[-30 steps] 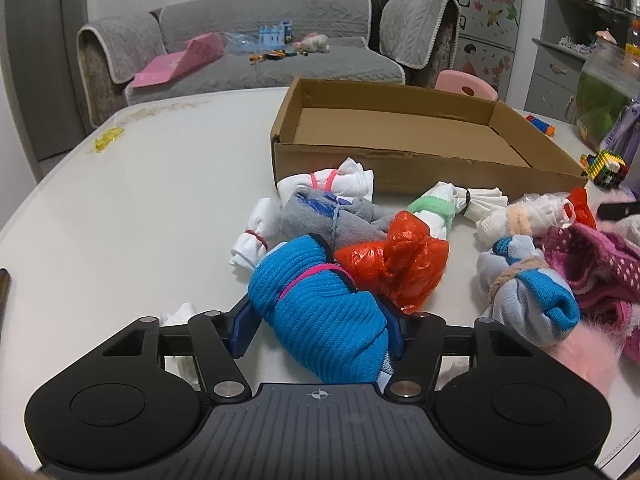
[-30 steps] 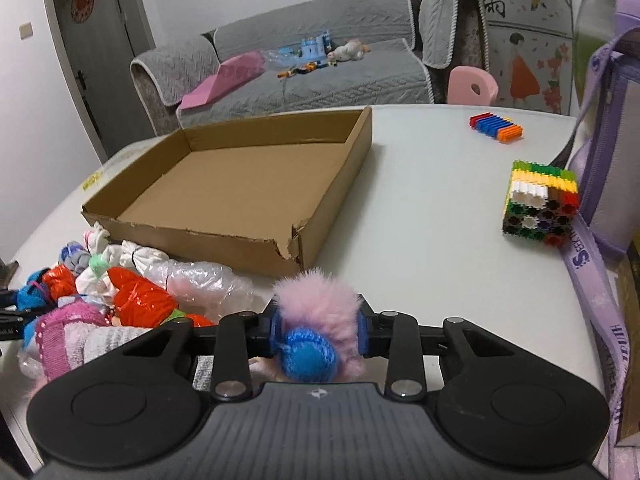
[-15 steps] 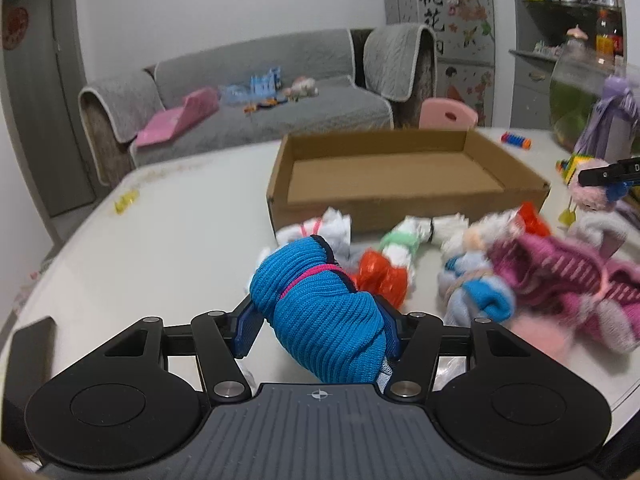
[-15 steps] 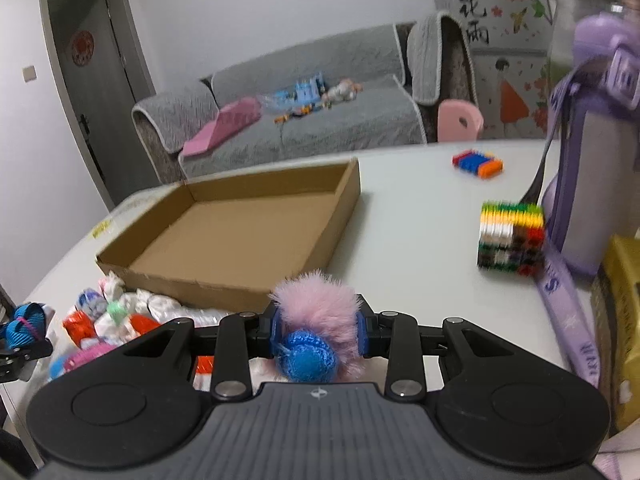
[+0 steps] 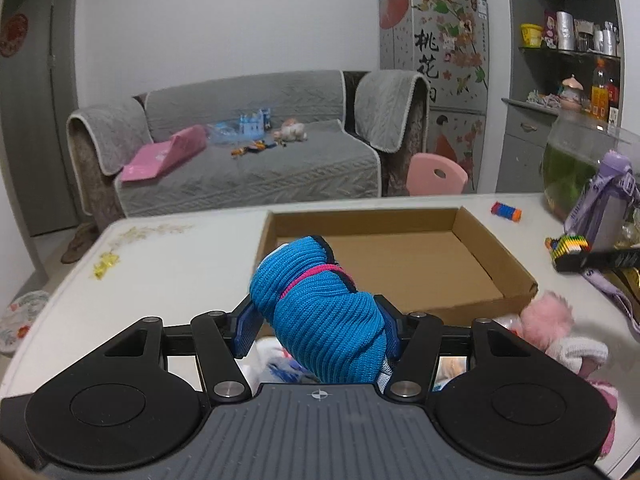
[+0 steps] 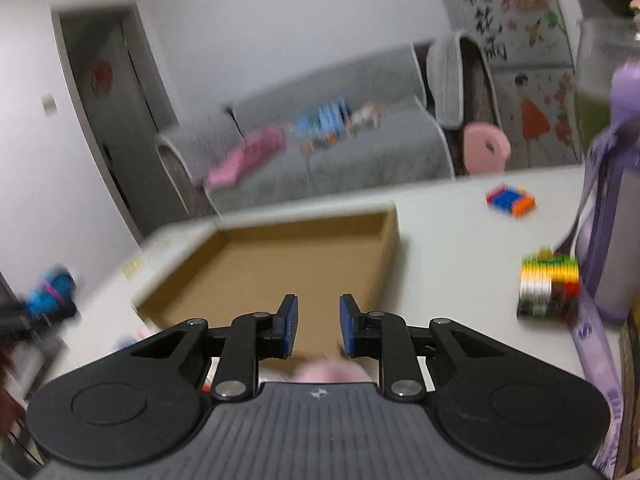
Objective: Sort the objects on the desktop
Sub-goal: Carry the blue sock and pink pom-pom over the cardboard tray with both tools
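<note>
Vs earlier frames: left tool (image 5: 318, 330) has lifted, the blue knit sock bundle (image 5: 320, 312) with its pink band rides up with it and now sits in front of the cardboard box (image 5: 496, 276) instead of down among the pile. The pile of bundles has dropped nearly out of the left view; only a pink fluffy item (image 5: 546, 326) and some white and pink knit at lower right remain visible on the counter (image 5: 168, 264).

Right tool (image 6: 319, 330): earlier it pinched a pink fluffy pompom with a blue core. Now nothing sits between the pads; jaws have just been closing and stand with a narrow gap, nearly together. A pink blur (image 6: 328, 372) shows just below and behind the fingers; cannot tell if it touches them. The right view is motion-blurred.

Left tool state: clamped on the blue sock bundle, blue pads pressing it from both sides, bundle bulging up and forward past the fingertips, held clear above the counter.

Box is open, empty, on the white counter, just ahead of both tools. In the right view the left tool with its blue bundle (image 6: 54, 294) shows at far left, blurred. A multicolor block cube (image 6: 548, 288) sits right of the box, beside a purple bottle (image 6: 612, 216) with a strap. Small stack of colored bricks (image 6: 510, 200) farther back on the counter.
</note>
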`<state>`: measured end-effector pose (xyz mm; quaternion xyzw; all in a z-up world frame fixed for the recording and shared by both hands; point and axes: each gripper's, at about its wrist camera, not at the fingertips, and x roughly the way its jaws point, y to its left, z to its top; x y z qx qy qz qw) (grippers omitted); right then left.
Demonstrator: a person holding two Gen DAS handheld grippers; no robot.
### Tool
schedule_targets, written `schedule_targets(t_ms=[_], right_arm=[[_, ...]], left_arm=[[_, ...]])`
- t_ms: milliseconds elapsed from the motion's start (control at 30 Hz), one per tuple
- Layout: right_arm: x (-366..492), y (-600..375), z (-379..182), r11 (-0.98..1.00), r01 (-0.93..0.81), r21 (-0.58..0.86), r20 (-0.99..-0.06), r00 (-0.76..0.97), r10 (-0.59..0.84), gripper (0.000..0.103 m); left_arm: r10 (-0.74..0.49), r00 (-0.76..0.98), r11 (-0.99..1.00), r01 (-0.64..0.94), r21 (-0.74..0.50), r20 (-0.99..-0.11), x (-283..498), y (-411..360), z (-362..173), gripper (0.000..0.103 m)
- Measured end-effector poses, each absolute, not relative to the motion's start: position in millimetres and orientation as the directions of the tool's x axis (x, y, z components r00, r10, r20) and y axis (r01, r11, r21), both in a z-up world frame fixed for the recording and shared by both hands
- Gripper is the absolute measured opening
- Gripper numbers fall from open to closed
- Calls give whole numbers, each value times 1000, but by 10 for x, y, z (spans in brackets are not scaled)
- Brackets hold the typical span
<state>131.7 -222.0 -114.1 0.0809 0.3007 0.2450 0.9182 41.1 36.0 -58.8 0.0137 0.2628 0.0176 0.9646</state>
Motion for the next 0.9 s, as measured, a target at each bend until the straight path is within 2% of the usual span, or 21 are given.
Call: schedule_targets(t_ms=[100,167,233,300,400,467,500,667,900], right_arm=[[1402,-2172,-1414,884,-391,257,-608,646,462,27],[1413,-2189,-1489,886,-390,253,-623,635,457,41],[1421,-2178,-1505,883,-398,250,-627,628,461,68],[1402,-2109,-1508,881,-409,237,-636,620,459,74],[1359,-1976,-1546,873,-438,214,-661,594,459,69],[1338,-1963,-1547,868,-442,228,-671,575,469,53],[1335,-1970,-1538,868,-442,227,-673,573,468,36],[1201,-2038,-1523,867,-440,234,-671,572,472,32],[1110,-2295,-1339,864,-408,295,-587,636,500,32]], left_arm=[[32,854,999,-26,20,-519,386,379,-699,64],[25,848,1000,-27,5,-529,371,395,-752,64],[24,845,1000,-26,4,-535,357,397,-776,65],[23,845,1000,-24,5,-534,339,405,-759,65],[21,848,1000,-20,9,-530,310,395,-738,65],[20,849,1000,-19,8,-528,296,387,-724,65],[20,849,1000,-18,8,-528,286,381,-722,65],[20,850,1000,-19,8,-527,266,374,-709,65],[39,850,999,-27,30,-525,186,396,-663,65]])
